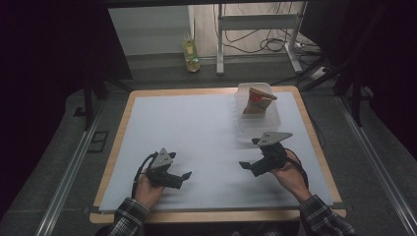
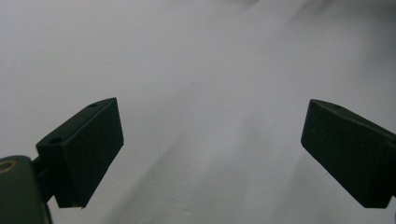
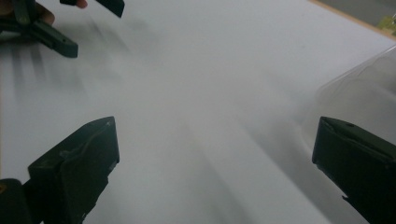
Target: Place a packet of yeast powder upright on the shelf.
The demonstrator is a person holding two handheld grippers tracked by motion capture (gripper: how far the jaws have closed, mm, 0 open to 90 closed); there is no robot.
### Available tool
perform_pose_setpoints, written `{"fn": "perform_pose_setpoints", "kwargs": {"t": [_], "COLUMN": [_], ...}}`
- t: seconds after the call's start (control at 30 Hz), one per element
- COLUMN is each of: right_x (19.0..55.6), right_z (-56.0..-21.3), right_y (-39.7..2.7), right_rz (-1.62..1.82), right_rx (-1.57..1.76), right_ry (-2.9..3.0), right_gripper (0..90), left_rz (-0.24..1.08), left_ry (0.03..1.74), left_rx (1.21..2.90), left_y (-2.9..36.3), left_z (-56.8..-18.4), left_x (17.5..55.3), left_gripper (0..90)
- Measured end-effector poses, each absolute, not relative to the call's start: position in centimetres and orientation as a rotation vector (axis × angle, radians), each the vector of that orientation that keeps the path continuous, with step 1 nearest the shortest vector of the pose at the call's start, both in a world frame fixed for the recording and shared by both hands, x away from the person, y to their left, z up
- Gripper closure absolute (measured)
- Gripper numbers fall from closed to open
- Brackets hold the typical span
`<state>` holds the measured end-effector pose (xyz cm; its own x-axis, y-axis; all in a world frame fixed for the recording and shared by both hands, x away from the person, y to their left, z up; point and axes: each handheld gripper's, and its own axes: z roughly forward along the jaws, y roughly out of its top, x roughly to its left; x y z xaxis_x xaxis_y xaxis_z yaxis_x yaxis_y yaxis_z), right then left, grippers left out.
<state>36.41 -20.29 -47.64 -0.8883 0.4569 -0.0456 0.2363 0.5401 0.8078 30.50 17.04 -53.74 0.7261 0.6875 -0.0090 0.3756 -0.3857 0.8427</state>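
A clear plastic container (image 1: 258,118) stands at the back right of the white mat (image 1: 196,132). Inside it leans a brown cardboard piece with a red mark (image 1: 256,101). My left gripper (image 1: 183,179) rests low at the front left, jaws pointing right; in its own view it (image 2: 212,140) is open over bare mat with nothing between the jaws. My right gripper (image 1: 250,153) hovers at the front right, just short of the container, pointing left. It (image 3: 215,154) is open and holds nothing, and the container's clear wall (image 3: 364,93) lies beside its right jaw.
The mat covers a wooden table (image 1: 305,123) whose edge shows all round. Beyond the table, on the floor, are a yellow-green bottle (image 1: 191,54), a metal stand (image 1: 255,29) and cables. The left gripper (image 3: 56,28) shows far off in the right gripper view.
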Motion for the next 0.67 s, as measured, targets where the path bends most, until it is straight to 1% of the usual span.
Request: {"fn": "perform_pose_setpoints", "kwargs": {"t": [0.13, 0.37, 0.47, 0.67], "right_x": [36.3, 36.4, 36.5, 36.6], "right_z": [-48.5, -49.9, -50.4, -50.6], "right_y": [-19.8, -19.3, -19.2, -19.2], "right_rz": [1.237, 1.169, 1.156, 1.154], "right_rx": [0.576, 0.581, 0.591, 0.592], "right_ry": [2.556, 2.603, 2.624, 2.634], "right_gripper": [0.8, 0.8, 0.8, 0.8], "left_rz": [0.461, 0.463, 0.495, 0.477], "left_ry": [0.833, 0.864, 0.855, 0.861], "left_rx": [2.003, 2.007, 2.012, 1.994], "left_y": [17.3, 17.5, 17.5, 17.6], "left_z": [-53.8, -54.0, -54.0, -53.8], "left_x": [30.6, 30.8, 30.8, 30.8], "left_gripper": [3.7, 2.3, 2.2, 2.3]}}
